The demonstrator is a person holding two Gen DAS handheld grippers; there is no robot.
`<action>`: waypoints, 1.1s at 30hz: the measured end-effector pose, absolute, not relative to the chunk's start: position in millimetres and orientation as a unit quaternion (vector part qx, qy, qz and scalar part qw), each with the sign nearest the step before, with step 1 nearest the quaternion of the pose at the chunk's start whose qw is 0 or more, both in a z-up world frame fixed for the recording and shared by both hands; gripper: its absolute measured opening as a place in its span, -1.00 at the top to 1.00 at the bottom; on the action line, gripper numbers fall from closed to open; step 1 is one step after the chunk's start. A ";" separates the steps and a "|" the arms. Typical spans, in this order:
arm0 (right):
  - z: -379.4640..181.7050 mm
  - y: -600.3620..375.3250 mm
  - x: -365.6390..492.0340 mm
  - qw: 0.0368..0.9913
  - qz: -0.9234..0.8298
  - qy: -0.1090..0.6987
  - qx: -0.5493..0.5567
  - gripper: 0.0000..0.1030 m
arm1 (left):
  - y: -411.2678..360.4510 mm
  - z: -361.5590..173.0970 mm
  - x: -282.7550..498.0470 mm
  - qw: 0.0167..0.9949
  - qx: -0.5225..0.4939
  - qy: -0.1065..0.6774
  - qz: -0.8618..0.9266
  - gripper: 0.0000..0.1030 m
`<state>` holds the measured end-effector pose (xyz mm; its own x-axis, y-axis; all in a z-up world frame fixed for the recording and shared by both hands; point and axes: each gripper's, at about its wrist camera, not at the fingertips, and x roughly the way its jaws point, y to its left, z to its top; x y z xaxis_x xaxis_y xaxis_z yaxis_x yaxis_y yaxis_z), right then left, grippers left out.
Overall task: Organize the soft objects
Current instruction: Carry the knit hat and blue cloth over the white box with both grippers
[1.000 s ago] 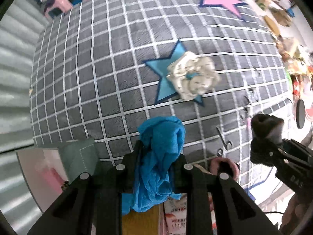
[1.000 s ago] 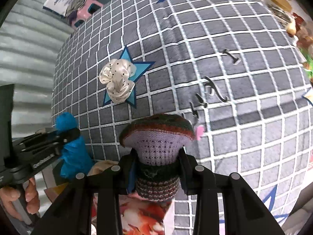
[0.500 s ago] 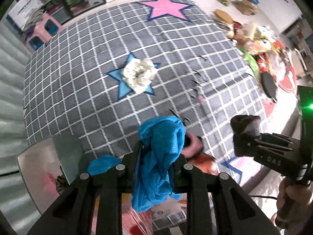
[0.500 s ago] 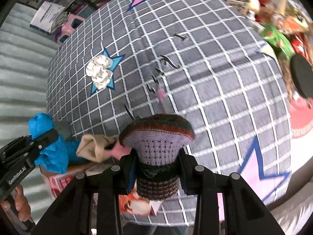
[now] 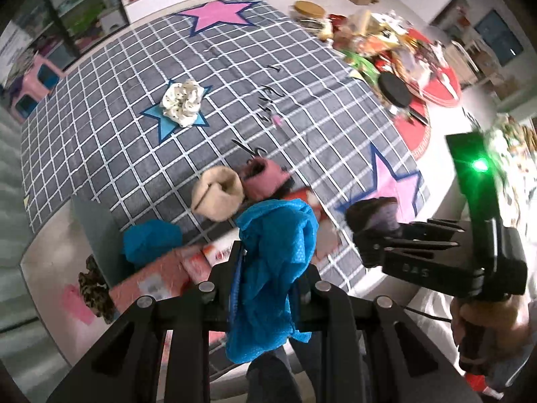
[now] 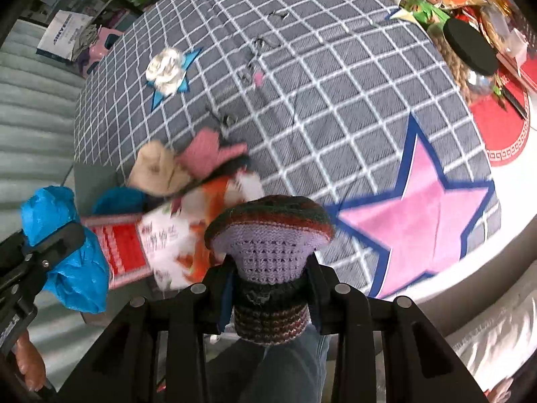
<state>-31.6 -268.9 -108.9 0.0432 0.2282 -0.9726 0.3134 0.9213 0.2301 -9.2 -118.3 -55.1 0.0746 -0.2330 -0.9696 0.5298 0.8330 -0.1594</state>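
Blue mesh cloth (image 5: 272,262) is clamped in the left gripper (image 5: 268,268), lower centre of the left view. Right gripper (image 6: 268,285) is closed on a purple-and-striped knit piece (image 6: 268,245), lower centre of the right view. Beige roll (image 5: 218,196), pink roll (image 5: 265,179) and 1 blue bundle (image 5: 151,243) sit mid-frame by the red box (image 6: 124,252); white scrunchie (image 5: 183,102) upper left on the grid rug (image 5: 302,77).

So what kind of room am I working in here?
Most likely a lived-in home room, perhaps a play or living area. A grey checked rug with stars covers the floor, a pink stool stands at its far corner, and snack packets and clutter are piled along one edge.
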 end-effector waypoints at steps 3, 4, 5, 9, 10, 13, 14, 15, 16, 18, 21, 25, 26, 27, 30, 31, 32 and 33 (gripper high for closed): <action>-108.6 -254.0 -46.3 0.692 -0.030 0.694 0.196 0.28 | -107.9 -48.6 -27.3 0.725 0.132 0.616 -0.277 0.51; -108.4 -248.2 -51.7 0.690 -0.028 0.696 0.196 0.28 | -104.5 -47.2 -32.6 0.725 0.133 0.614 -0.282 0.51; -108.2 -243.4 -56.1 0.689 -0.027 0.697 0.195 0.28 | -100.8 -45.5 -36.9 0.725 0.134 0.613 -0.286 0.51; -108.0 -223.5 -74.0 0.684 -0.020 0.704 0.191 0.28 | -82.0 -39.6 -56.3 0.725 0.134 0.607 -0.297 0.51; -107.9 -217.8 -78.1 0.682 -0.017 0.706 0.188 0.28 | -77.4 -38.2 -60.8 0.726 0.133 0.606 -0.297 0.51; -106.7 -202.3 -87.1 0.681 -0.008 0.711 0.177 0.28 | -64.4 -35.3 -71.2 0.730 0.129 0.603 -0.295 0.51; -106.1 -197.4 -89.5 0.681 -0.004 0.712 0.174 0.28 | -58.7 -34.6 -74.6 0.732 0.127 0.602 -0.292 0.51; -105.5 -191.7 -91.2 0.681 0.002 0.713 0.170 0.28 | -52.3 -34.0 -77.6 0.734 0.123 0.602 -0.289 0.51; -104.5 -183.7 -92.9 0.681 0.011 0.714 0.164 0.28 | -47.7 -33.7 -79.7 0.736 0.119 0.602 -0.286 0.51; -102.3 -172.6 -93.6 0.682 0.027 0.714 0.157 0.28 | -37.9 -32.4 -83.3 0.741 0.113 0.600 -0.278 0.51; -97.0 -149.9 -95.5 0.688 0.059 0.711 0.134 0.28 | -19.3 -29.7 -88.2 0.751 0.099 0.598 -0.263 0.51; -90.3 -116.0 -97.4 0.692 0.104 0.708 0.095 0.28 | 8.4 -27.2 -93.6 0.765 0.076 0.595 -0.236 0.51; -88.3 -106.8 -98.0 0.693 0.115 0.707 0.085 0.28 | 14.3 -27.0 -94.2 0.767 0.070 0.595 -0.231 0.51; -85.9 -98.3 -100.6 0.693 0.126 0.706 0.075 0.28 | 19.9 -26.7 -94.9 0.769 0.064 0.595 -0.226 0.51; -79.6 -77.7 -101.7 0.695 0.153 0.701 0.048 0.28 | 38.6 -26.1 -97.5 0.776 0.045 0.595 -0.204 0.51; -77.8 -72.1 -102.0 0.695 0.161 0.699 0.042 0.28 | 44.9 -25.9 -98.2 0.779 0.038 0.594 -0.196 0.51; -76.1 -66.9 -102.3 0.696 0.168 0.697 0.036 0.28 | 51.5 -25.6 -99.3 0.782 0.030 0.594 -0.187 0.51; -74.4 -61.4 -102.2 0.696 0.175 0.696 0.029 0.28 | 56.9 -25.7 -99.7 0.784 0.024 0.594 -0.180 0.51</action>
